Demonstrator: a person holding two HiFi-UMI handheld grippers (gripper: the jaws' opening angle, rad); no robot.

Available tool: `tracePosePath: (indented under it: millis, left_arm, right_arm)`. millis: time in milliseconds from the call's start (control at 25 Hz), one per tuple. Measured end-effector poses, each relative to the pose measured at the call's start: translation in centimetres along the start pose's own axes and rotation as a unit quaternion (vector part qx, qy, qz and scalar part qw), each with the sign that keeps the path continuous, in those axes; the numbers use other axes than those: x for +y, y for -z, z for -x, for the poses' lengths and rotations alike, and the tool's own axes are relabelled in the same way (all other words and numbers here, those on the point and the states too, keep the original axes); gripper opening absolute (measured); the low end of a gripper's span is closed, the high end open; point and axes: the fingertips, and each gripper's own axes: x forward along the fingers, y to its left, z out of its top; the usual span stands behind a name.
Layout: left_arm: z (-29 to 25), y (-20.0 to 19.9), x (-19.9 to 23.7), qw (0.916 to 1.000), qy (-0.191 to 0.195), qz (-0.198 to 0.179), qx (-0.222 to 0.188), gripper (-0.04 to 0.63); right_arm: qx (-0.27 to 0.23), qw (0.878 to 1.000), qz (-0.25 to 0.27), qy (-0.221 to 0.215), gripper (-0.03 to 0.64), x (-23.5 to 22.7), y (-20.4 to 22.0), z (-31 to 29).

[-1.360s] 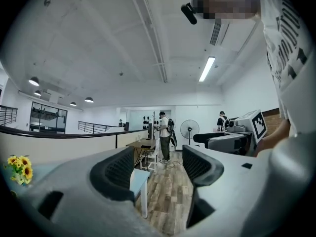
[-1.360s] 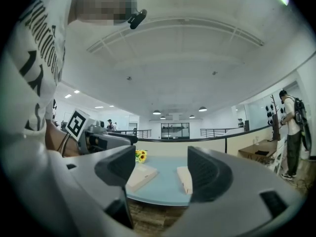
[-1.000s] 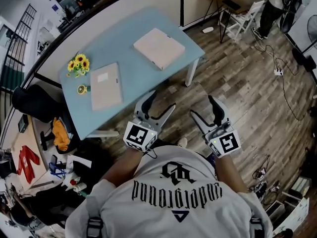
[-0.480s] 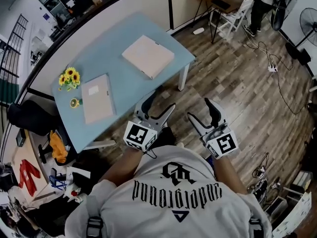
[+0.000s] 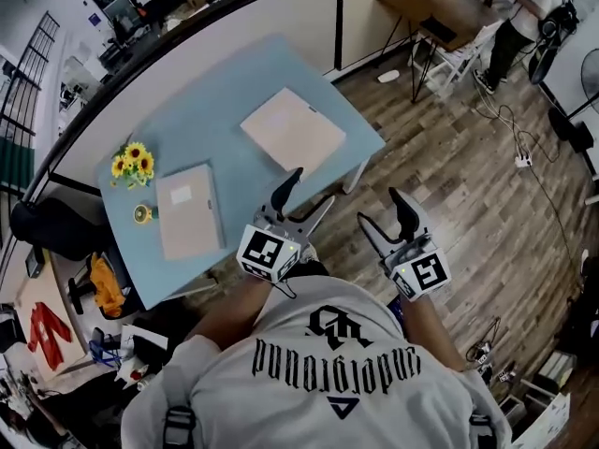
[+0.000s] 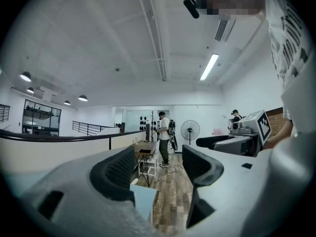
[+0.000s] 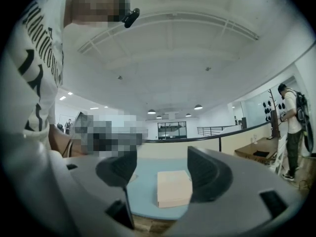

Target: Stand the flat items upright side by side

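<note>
Light blue table (image 5: 225, 101), head view: stands on a wood-plank floor (image 5: 468, 157), just in front of the person.
Flat items, head view: two beige boxes lie flat on the table, well apart. The squarish box (image 5: 293, 129) is near the right corner and the labelled box (image 5: 190, 210) is near the left edge, beside the sunflowers (image 5: 130, 160).
Left hand-held gripper (image 5: 312, 187), head view: jaws wide and empty, its tips at the table's near edge. It points between the two boxes and touches neither.
Right hand-held gripper (image 5: 379, 207), head view: jaws wide and empty, over the floor to the right of the table's corner, apart from both boxes.
Left gripper view: the left hand-held gripper's (image 6: 158, 162) ribbed pads stand wide apart with nothing between them. Only a corner of the table (image 6: 143, 201) shows low in the gap, and no box is visible. A person (image 6: 163, 137) stands far off by a fan (image 6: 190, 131).
Right gripper view: the right hand-held gripper's (image 7: 160, 169) pads are wide apart and grip nothing. One beige box (image 7: 174, 188) shows in the gap, lying flat on the table (image 7: 143, 194) ahead of the tips, clear of both pads. Which of the two boxes it is I cannot tell.
</note>
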Motion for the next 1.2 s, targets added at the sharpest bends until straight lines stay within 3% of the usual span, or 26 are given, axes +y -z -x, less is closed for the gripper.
tracePosePath:
  millis: [360,680,880,1200]
  left_arm:
    - [0.0,-0.7,11.2,0.9986,-0.052,-0.009,0.006,0.313]
    - [2.4,0.1,17.0,0.9927,-0.120,0.004,0.012,0.313]
    - [3.1,0.8,19.2,0.9854,-0.169,0.014,0.019,0.313]
    - [2.1,1.1,22.8,0.9653,-0.259,0.029,0.021,0.314]
  right_arm:
    - [-0.007,0.999,0.001,-0.053,0.313,-1.3,-0.7,-12.3]
    - [0.005,0.992,0.003,-0.128,0.313,0.5,-0.3,-19.2]
    - [0.012,0.984,0.002,-0.175,0.311,0.4,0.0,-22.5]
    - [0.019,0.965,0.005,-0.262,0.311,-1.9,0.0,-28.1]
